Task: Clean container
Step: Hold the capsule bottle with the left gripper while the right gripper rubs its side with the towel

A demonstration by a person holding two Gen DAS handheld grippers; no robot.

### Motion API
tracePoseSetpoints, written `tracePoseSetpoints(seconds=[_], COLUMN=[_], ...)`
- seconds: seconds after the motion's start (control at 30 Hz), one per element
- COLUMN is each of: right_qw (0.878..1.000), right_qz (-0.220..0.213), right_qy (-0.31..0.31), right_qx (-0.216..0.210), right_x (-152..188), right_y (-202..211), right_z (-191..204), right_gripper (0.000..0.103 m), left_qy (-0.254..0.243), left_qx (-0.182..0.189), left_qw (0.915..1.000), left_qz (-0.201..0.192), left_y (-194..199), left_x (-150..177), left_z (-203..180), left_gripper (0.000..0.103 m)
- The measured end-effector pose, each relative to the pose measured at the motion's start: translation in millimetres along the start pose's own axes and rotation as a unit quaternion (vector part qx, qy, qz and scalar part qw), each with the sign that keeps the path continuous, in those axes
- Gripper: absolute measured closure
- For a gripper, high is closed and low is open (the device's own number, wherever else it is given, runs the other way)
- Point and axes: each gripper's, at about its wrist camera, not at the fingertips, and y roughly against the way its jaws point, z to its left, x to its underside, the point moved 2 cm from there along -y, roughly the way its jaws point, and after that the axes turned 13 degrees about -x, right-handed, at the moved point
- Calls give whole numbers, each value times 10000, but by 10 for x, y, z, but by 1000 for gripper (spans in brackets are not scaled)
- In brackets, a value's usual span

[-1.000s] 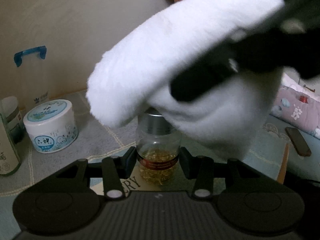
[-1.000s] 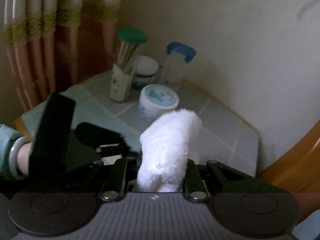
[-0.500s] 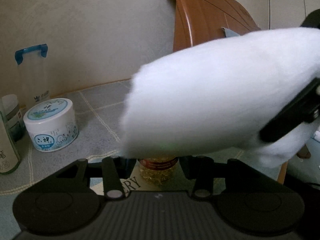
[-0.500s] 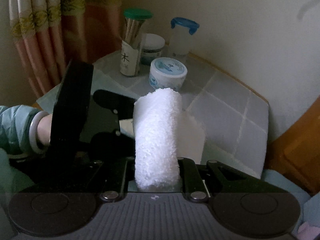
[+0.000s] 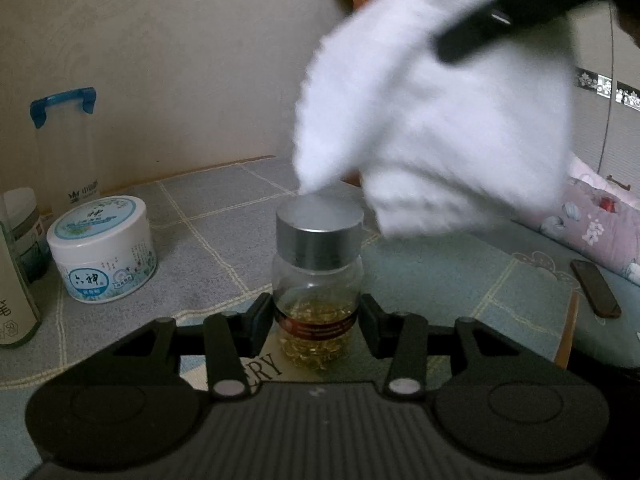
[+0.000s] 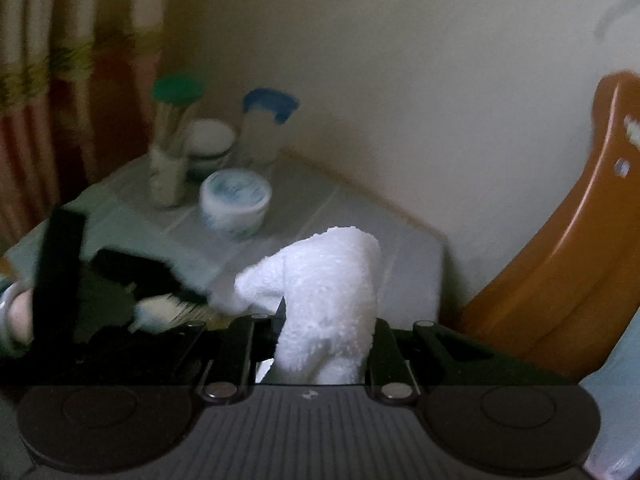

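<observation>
A small clear jar (image 5: 316, 280) with a silver lid (image 5: 320, 224) and golden capsules inside stands upright on the tablecloth. My left gripper (image 5: 316, 320) is shut on its lower body. A white fluffy cloth (image 5: 440, 128) hangs above and to the right of the lid, one corner just reaching the lid's far edge. In the right wrist view my right gripper (image 6: 324, 344) is shut on this cloth (image 6: 332, 292), which sticks up between its fingers. A black finger (image 5: 480, 36) of that gripper shows across the cloth at the top right. The jar is hidden in the right wrist view.
A white round tub (image 5: 102, 254), a tall clear container with a blue lid (image 5: 66, 144) and a bottle (image 5: 14, 288) stand at the left. A phone (image 5: 596, 288) lies at the right, near a floral cushion (image 5: 600, 224). A wooden frame (image 6: 568, 240) stands at the right, a curtain (image 6: 60, 80) at the left.
The cloth, which covered the jar's lid half a second ago, has lifted up and to the right, so the lid shows. The left gripper and jar stayed put.
</observation>
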Motion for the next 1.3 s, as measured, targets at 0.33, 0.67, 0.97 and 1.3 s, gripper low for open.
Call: tracePoseSetpoints(seconds=[0.33,0.67,0.97,1.3], right_qw=[9983,9962,9945,9931], right_qz=[69,368,539,724], right_qy=[532,431,411,235], right_qx=[-221,-664,-802,-887], right_x=[-277,-78,79,245], right_y=[-659,-711,-594,-423], right_z=[114,318,385,298], right_gripper=[84,83,83,83], left_qy=[-11,22,83,107], left_qx=[-63,-45,-13,-7], left_qw=[10000,9999,9999,9999], left_qz=[3,88,118,128], left_y=[85,65,63,62], left_x=[-14,-45,-28,-15], left_z=[-116,-106,-90,-78], left_gripper=[58,57,56,56])
